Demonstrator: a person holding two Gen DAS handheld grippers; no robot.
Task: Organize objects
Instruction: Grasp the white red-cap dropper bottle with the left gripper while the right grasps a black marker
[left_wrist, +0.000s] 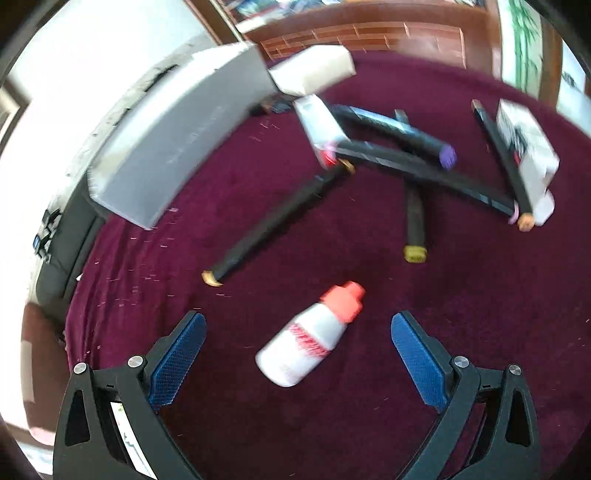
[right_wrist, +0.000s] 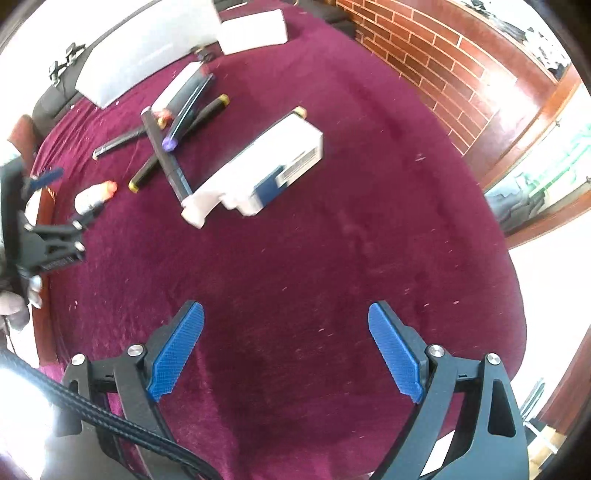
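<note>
While left gripper (left_wrist: 298, 341) gapes astride bottle (left_wrist: 308, 338), right gripper (right_wrist: 286, 347) hovers spread wide.

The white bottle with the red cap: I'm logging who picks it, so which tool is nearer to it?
Left. The left tool is open with the white bottle lying between its fingers; the right tool is open over bare cloth, far from it.
</note>
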